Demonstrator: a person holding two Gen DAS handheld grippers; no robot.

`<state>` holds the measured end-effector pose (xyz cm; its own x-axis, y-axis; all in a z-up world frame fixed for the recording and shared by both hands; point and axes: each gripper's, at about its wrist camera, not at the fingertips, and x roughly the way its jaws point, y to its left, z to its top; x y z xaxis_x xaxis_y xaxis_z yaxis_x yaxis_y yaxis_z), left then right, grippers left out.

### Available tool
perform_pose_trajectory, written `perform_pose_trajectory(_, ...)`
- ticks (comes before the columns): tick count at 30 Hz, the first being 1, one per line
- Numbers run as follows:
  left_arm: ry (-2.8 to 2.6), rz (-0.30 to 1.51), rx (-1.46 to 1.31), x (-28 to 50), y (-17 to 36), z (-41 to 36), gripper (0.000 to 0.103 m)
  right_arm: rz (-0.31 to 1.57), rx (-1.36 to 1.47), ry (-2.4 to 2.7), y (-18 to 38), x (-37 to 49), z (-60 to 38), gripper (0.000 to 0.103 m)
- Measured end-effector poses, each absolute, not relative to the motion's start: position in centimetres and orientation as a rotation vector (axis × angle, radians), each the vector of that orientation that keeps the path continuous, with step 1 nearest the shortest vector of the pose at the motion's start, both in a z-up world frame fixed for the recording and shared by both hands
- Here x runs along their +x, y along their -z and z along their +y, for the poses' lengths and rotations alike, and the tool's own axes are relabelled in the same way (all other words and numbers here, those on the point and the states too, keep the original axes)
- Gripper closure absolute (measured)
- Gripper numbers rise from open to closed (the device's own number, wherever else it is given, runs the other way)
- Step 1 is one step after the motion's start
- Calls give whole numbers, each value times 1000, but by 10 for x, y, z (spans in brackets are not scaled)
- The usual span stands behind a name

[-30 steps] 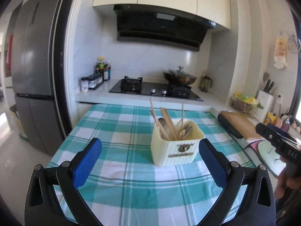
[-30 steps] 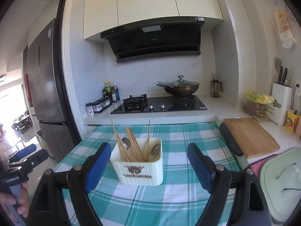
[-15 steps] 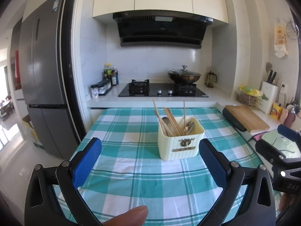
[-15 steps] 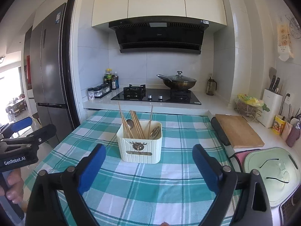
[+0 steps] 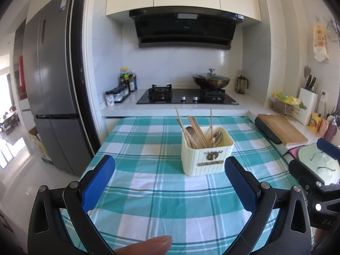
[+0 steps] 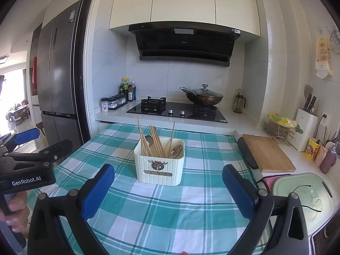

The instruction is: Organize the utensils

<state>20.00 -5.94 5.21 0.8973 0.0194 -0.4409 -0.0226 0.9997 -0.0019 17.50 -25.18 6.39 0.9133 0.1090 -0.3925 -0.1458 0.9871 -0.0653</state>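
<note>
a cream utensil holder (image 6: 159,165) stands upright on the teal checked cloth (image 6: 191,212) of the counter, holding wooden chopsticks (image 6: 156,141) and metal spoons (image 6: 176,149). the right tongs (image 6: 167,190) have just been opening and are spread wide, nothing between them, short of the holder. the left tongs (image 5: 170,182) are also spread and empty, near the holder.

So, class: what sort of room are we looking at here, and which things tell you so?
A home kitchen: a gas hob with a lidded wok under an extractor hood, a tall fridge, and a knife block on the counter.
</note>
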Motion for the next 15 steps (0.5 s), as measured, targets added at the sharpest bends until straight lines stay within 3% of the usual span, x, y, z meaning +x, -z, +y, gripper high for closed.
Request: perform_pose_trajectory(15, -28, 489, 12, 203, -46, -60, 0, 400, -94, -133, -65, 173, -249, 0)
